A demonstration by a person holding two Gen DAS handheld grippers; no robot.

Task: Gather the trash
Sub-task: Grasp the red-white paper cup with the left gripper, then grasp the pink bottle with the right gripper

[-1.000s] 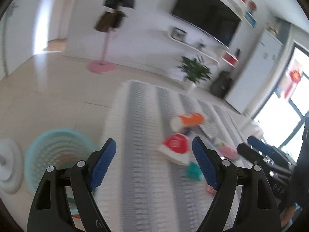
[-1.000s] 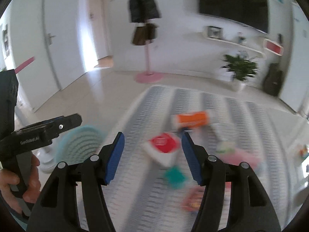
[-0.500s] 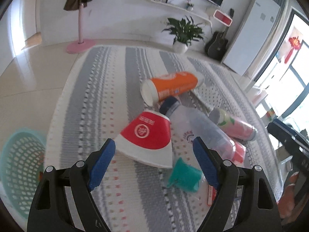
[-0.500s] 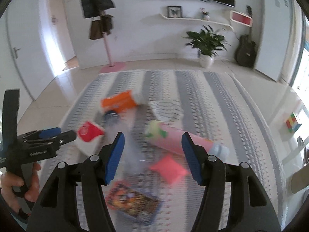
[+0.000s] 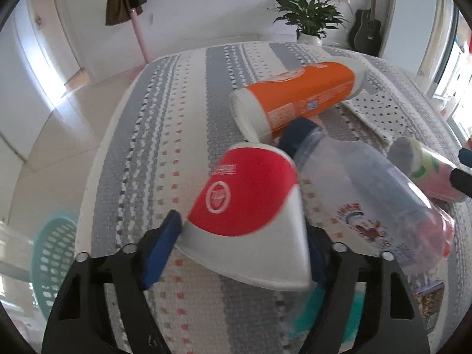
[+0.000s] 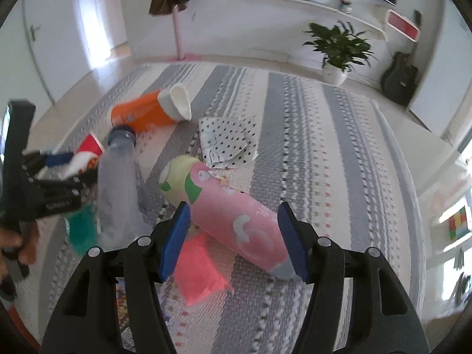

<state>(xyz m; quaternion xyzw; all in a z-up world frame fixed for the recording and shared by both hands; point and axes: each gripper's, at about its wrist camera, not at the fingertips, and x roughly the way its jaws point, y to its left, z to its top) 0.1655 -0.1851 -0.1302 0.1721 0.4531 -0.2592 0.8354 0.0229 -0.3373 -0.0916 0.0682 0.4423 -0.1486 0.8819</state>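
Straddling the flattened red-and-white cup point(image 5: 250, 206), the left gripper point(image 5: 242, 244) stands apart, unclamped; closing may buckle the cup against the clear bottle point(image 5: 362, 200). The right gripper point(image 6: 233, 236) gapes around the pink bottle point(image 6: 233, 218).

both grippers are black plastic with triangular cut-outs in their arms. the left gripper point(image 5: 240, 243) has blue pads point(image 5: 160, 249) and silver screws point(image 5: 129, 248) at the pivots; its side, seen from the right wrist, bears small white lettering, too blurred to read. the right gripper point(image 6: 234, 239) has matching blue pads point(image 6: 174, 239) and screws point(image 6: 143, 240). the left hand point(image 6: 17, 246) is bare skin.
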